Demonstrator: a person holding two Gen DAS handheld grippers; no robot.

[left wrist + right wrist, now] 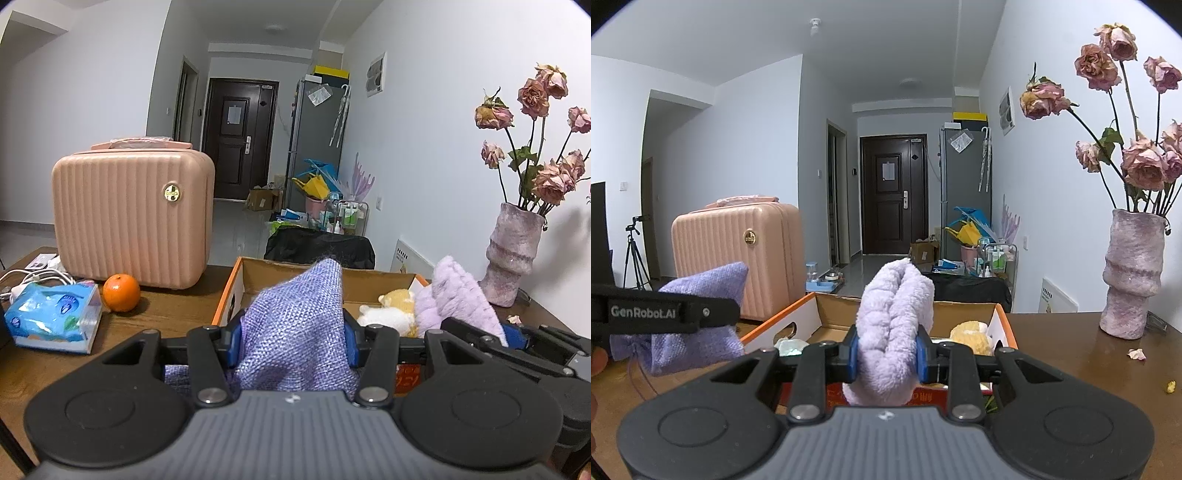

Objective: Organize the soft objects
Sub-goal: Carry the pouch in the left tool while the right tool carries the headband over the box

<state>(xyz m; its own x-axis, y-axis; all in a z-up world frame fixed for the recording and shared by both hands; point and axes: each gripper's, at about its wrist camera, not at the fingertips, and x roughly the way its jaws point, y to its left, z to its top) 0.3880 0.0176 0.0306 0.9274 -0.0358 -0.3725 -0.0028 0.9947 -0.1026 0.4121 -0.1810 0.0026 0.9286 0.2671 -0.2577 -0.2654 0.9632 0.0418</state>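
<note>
My left gripper [293,341] is shut on a purple woven cushion [295,325], held just in front of an open cardboard box [236,280] with orange edges. My right gripper [886,356] is shut on a fluffy lilac plush cloth [894,317], held over the near edge of the same box [798,314]. In the box lie a yellow and white plush toy [391,306] and something pale green [790,345]. The cushion [698,314] and left gripper show at the left of the right wrist view. The lilac cloth [458,295] shows at the right of the left wrist view.
On the brown table stand a pink ribbed suitcase [129,214], an orange [121,292], a blue tissue pack [55,317], white cables [29,277] and a pink vase of dried roses [1132,273]. A petal [1137,353] lies near the vase.
</note>
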